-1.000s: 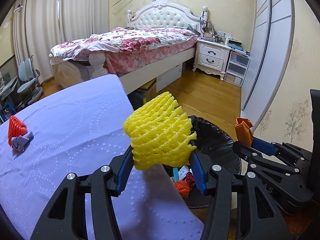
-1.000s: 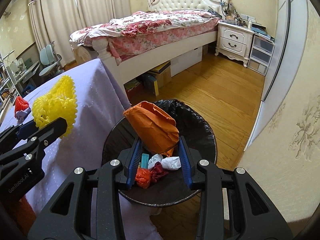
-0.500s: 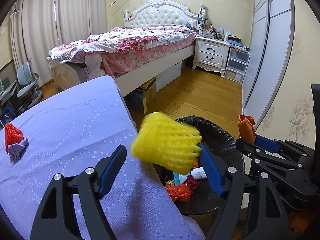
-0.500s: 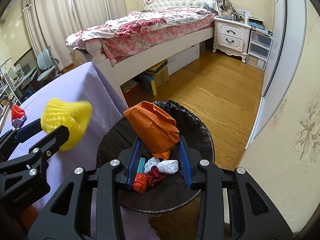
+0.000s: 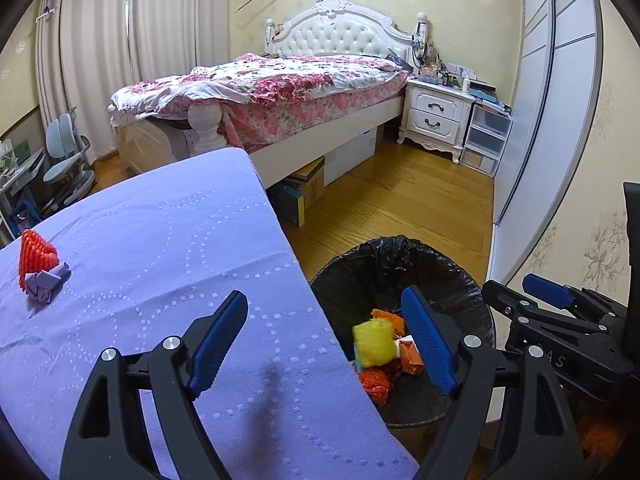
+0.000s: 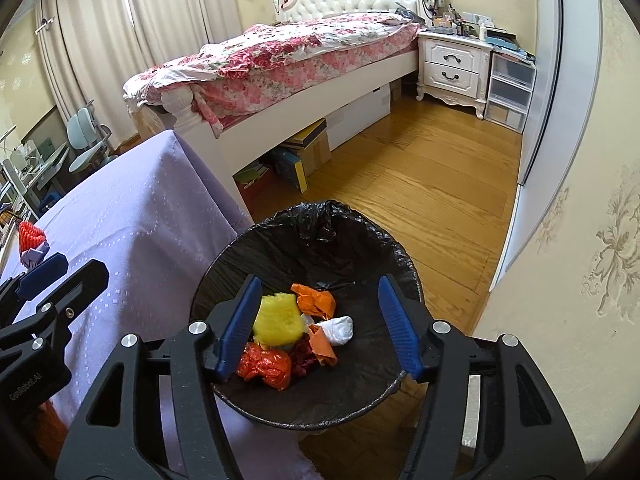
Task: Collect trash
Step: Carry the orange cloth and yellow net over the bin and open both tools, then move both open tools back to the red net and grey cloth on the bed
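A black-lined trash bin (image 6: 360, 236) (image 5: 400, 256) stands on the floor beside the purple-clothed table (image 5: 160, 264). The yellow foam net (image 6: 278, 318) (image 5: 374, 342) and an orange crumpled wrapper (image 6: 314, 300) lie inside it on other scraps. My left gripper (image 5: 324, 336) hangs over the table's edge and the bin, jaws opening, nothing between them. My right gripper (image 6: 318, 320) hovers above the bin, jaws opening, empty. A red foam net (image 5: 36, 250) with a crumpled purple paper (image 5: 46, 284) rests at the table's far left.
A bed (image 5: 288, 92) with a flowered cover stands behind, boxes (image 5: 304, 184) under it. A white nightstand (image 5: 436, 118) and plastic drawers (image 5: 484, 140) sit at the right, by a sliding wardrobe door (image 5: 560, 112). Wooden floor (image 6: 420, 184) lies around the bin.
Both grippers have opened. The yellow foam net dropped out of the left one into the bin, and the orange wrapper fell from the right one into the bin.
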The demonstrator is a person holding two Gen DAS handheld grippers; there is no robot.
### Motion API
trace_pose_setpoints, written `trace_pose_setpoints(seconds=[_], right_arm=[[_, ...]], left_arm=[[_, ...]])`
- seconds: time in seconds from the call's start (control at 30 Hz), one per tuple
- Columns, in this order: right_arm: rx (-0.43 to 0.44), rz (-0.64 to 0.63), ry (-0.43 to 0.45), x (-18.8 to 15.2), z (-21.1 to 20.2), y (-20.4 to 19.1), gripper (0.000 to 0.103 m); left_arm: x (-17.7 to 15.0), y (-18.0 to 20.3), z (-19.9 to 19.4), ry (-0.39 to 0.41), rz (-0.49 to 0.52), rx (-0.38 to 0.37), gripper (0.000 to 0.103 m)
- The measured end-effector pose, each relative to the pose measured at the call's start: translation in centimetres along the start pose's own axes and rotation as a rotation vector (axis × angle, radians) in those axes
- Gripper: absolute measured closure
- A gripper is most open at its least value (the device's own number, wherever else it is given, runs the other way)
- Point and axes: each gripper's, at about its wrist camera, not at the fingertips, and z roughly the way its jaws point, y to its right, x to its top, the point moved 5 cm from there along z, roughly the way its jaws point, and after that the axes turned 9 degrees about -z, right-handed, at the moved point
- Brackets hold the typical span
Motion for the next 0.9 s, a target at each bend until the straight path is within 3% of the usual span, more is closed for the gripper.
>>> trace_pose_setpoints(seconds=[0.43, 0.9], right_arm=[[0.043, -0.047, 0.012, 0.6, -0.8, -3.5, 0.038], [0.159, -0.218, 0.005, 1.5, -0.9, -14.0, 0.037]], left_arm=[[0.0, -6.0, -2.0, 0.013, -0.098, 0.104, 0.024], [-1.8, -18.5, -5.4, 0.025, -0.256, 0.309, 0.024]])
